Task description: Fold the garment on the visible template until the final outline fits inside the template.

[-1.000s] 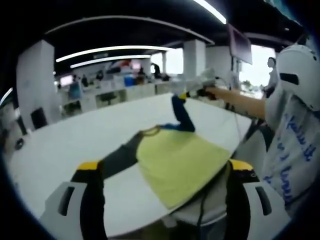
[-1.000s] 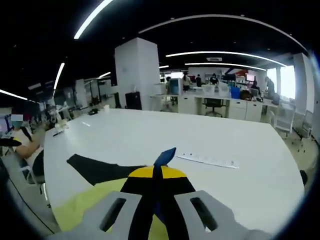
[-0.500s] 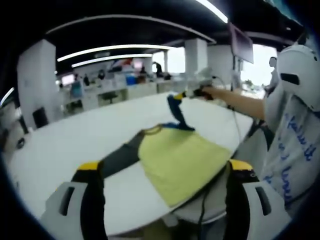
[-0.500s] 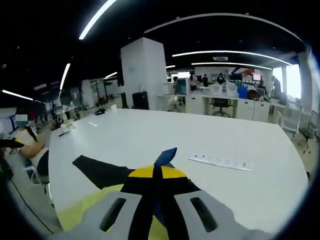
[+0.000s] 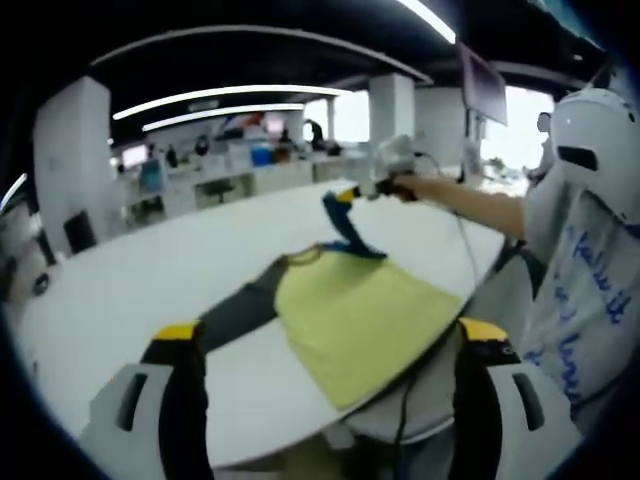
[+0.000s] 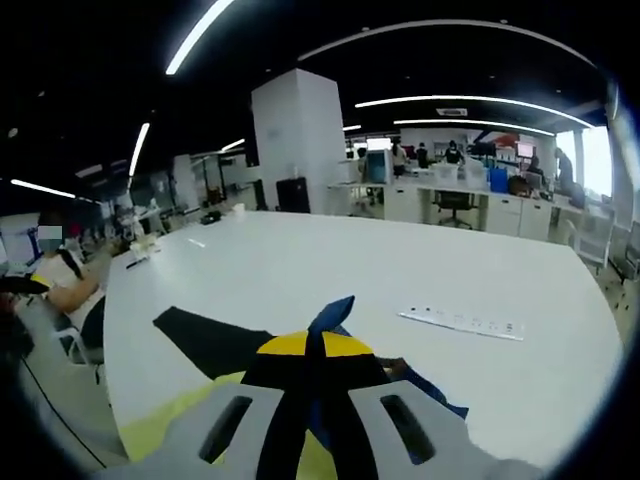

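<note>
Two grippers are at work. The right gripper (image 5: 352,192) pinches the blue sleeve (image 5: 345,228) and holds it up in the air. The left gripper (image 5: 330,345) is wide apart and holds nothing. The soft yellow shirt (image 5: 358,312) lies flat at the near edge of the smooth white table (image 5: 130,285), its dark grey sleeve (image 5: 235,312) stretched out. If the thin sleeve slips free, the fold could go crooked or the hem slide off the edge.

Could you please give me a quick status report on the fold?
Right gripper shut on blue sleeve, lifted. Left gripper open, hovering. Yellow garment flat on white table.
</note>
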A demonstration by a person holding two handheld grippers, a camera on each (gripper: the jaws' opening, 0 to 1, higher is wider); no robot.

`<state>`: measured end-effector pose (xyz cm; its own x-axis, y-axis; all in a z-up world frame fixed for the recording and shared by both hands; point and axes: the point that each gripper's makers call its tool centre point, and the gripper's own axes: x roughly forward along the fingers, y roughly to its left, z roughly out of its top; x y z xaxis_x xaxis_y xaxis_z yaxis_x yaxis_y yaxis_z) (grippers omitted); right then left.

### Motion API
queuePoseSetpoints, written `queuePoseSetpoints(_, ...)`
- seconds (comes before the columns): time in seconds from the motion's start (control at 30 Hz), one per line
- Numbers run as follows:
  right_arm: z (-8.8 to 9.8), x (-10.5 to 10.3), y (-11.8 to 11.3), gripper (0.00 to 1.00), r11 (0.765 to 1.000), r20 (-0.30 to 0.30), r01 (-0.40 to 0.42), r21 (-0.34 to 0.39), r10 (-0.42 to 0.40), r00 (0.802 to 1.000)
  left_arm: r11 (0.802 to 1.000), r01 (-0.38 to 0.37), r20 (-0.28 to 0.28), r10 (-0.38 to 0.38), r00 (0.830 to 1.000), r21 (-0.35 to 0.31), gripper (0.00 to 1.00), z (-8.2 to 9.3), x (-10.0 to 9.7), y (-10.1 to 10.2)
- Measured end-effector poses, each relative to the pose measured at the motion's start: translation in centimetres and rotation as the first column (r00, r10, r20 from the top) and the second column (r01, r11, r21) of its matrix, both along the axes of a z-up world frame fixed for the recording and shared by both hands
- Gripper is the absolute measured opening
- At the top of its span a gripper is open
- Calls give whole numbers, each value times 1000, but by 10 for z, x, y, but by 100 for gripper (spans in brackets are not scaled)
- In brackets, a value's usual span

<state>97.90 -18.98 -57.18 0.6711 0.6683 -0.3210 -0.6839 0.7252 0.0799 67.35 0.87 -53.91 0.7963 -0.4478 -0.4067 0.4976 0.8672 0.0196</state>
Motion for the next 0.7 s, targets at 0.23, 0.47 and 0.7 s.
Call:
queuePoseSetpoints(0.23, -4, -1, 14, 2, 1000, -9, -21, 1, 21, 1000, 1000, 3, -13, -3, 1000, -10, 100, -2, -2, 1)
queuePoseSetpoints(0.47, -8, -2, 25, 2, 999, -16, -32, 0, 32, 999, 1000, 3, -20, -3, 1000, -3, 100, -4, 0, 3)
queuePoseSetpoints(0.7, -21, 2, 35, 2, 998, -18, -45, -37, 44, 999, 1000, -6, -20, 6, 1000, -10, 99, -3, 1, 6)
